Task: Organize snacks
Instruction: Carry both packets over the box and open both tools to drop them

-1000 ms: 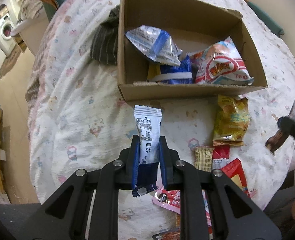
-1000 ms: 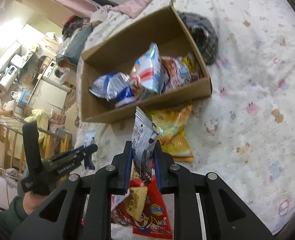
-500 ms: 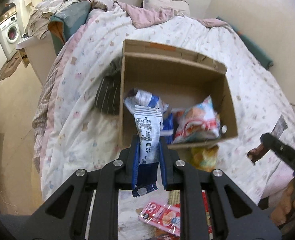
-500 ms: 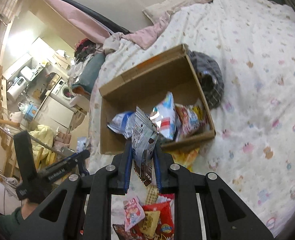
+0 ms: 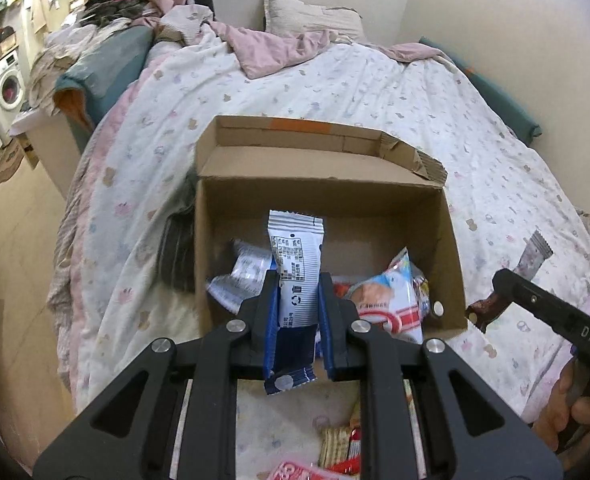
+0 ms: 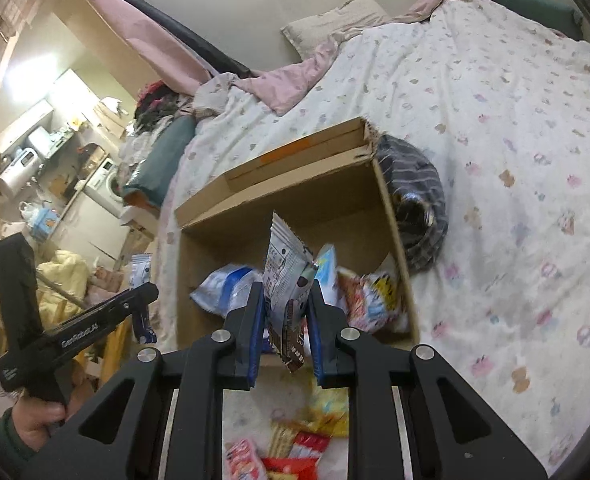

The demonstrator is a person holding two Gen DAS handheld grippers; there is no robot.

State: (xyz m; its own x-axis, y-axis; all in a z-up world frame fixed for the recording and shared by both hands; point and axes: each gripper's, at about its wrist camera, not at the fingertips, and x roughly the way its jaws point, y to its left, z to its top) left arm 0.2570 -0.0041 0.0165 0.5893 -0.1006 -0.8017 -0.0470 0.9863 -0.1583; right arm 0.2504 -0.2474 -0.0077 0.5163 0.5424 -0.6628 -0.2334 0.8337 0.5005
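Note:
My left gripper [image 5: 295, 300] is shut on a white and blue snack packet [image 5: 295, 264] and holds it upright above the near edge of the open cardboard box [image 5: 319, 184]. My right gripper [image 6: 285, 316] is shut on a silver and brown snack packet [image 6: 285, 276], held above the near side of the same box [image 6: 279, 184]. Several snack bags [image 5: 387, 300] lie in the box. The right gripper and its packet also show at the right of the left wrist view [image 5: 535, 256]. The left gripper shows at the left of the right wrist view [image 6: 95, 320].
The box stands on a bed with a patterned white duvet [image 5: 375, 80]. A dark striped cloth [image 6: 415, 200] lies against the box. Loose snack packets [image 6: 295, 452] lie on the bed below the grippers. A pillow [image 5: 311, 16] and pink blanket are at the bed's head.
Both grippers have risen and moved forward with their packets, from in front of the box to above its near edge. The loose snacks have dropped toward the bottom of both views.

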